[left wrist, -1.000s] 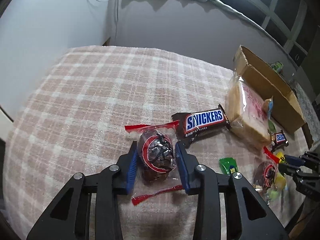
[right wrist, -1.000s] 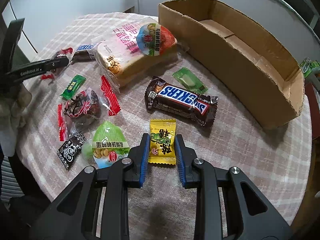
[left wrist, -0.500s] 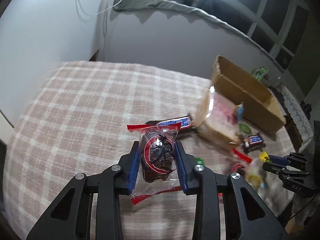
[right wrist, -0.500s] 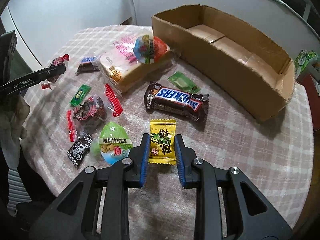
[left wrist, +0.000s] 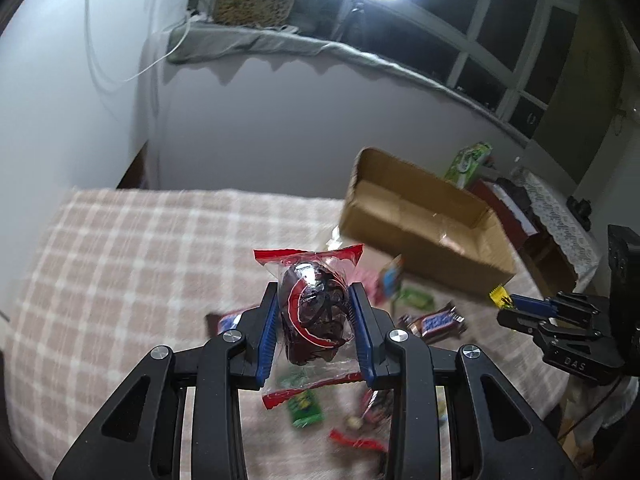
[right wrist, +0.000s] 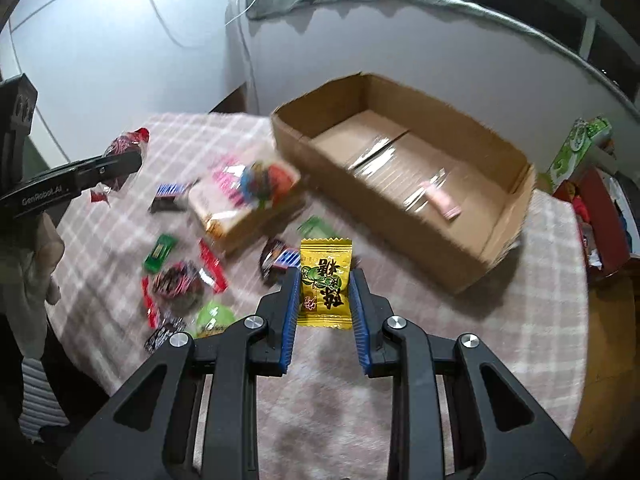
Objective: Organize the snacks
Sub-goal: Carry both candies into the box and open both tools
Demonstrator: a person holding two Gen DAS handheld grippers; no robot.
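Left claw (left wrist: 316,316) pinching crinkly cellophane snack (left wrist: 314,316)

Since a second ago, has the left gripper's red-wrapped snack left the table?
Yes. The red-wrapped snack, clamped in the left gripper, has risen off the checked tablecloth and swung toward the cardboard box.

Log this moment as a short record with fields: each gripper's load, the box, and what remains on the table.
left gripper: shut on clear red-edged packet of dark dried fruit, held above the table
right gripper: shut on yellow candy sachet with green print, held above the table
open brown cardboard box: on the checked pink tablecloth, holds a small pink wrapped item
left on table: wrapped bread loaf, green candy, Snickers bar, other small packets
image quality: motion blur
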